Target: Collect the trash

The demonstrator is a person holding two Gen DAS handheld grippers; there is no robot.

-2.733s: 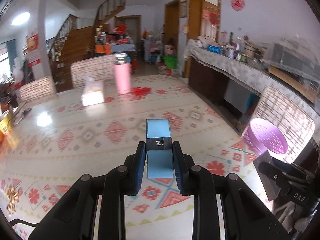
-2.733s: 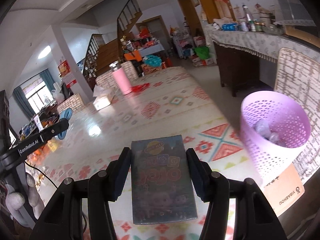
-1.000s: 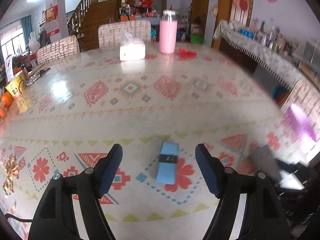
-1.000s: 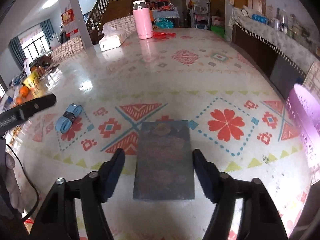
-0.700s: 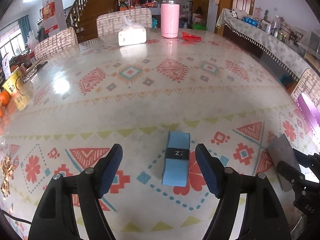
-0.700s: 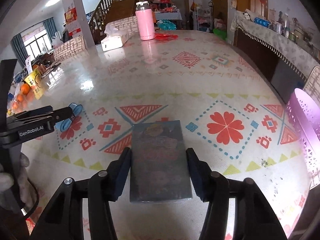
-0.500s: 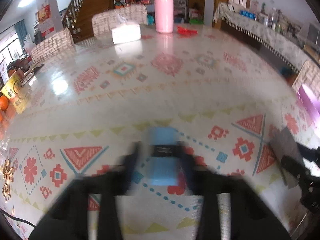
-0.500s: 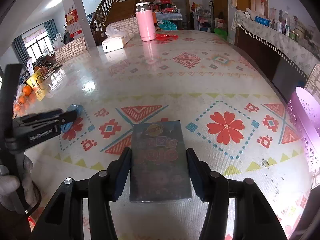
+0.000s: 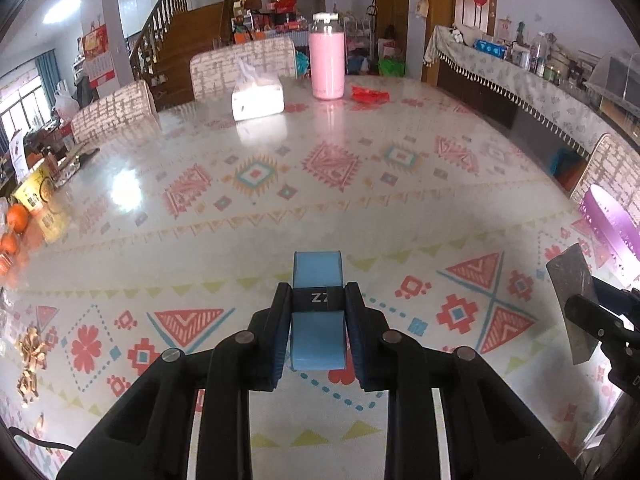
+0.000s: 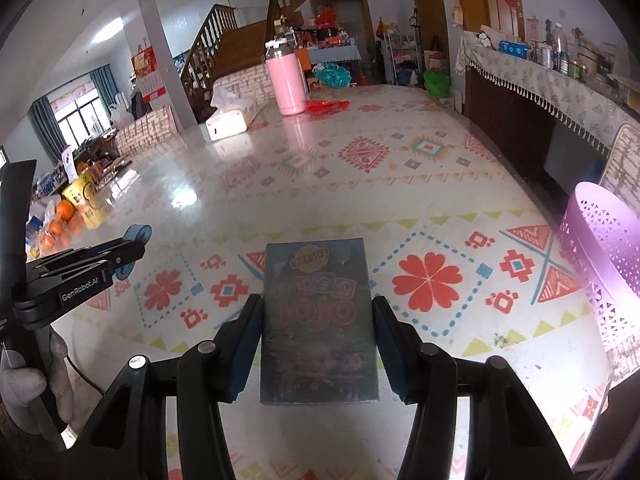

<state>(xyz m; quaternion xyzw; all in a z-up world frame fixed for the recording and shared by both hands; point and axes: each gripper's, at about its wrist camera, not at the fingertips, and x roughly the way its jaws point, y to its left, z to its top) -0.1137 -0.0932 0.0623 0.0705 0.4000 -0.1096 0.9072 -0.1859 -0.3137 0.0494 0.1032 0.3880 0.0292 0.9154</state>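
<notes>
A flat light-blue pack [image 9: 317, 266] with a black band sits between the pads of my left gripper [image 9: 316, 296], which is shut on it just above the patterned table [image 9: 280, 200]. My right gripper [image 10: 318, 300] is shut on a dark cartoon-printed packet [image 10: 318, 340], its pads pressing both long sides. In the right wrist view the left gripper [image 10: 132, 248] shows at the left with the blue pack [image 10: 138, 234] in it. The left wrist view catches the dark packet [image 9: 570, 280] and right gripper [image 9: 592, 320] at the right edge.
A purple mesh basket [image 10: 600, 248] stands off the table's right edge, also seen as the basket [image 9: 612, 220]. A pink bottle [image 9: 327, 68], tissue pack [image 9: 258, 98] and red wrapper [image 9: 370, 94] sit at the far end. Oranges [image 9: 16, 216] and brown scraps [image 9: 30, 356] lie at the left.
A second ago both items lay on the table between open jaws. Both grippers have closed on them, and the right one has lifted the packet slightly.
</notes>
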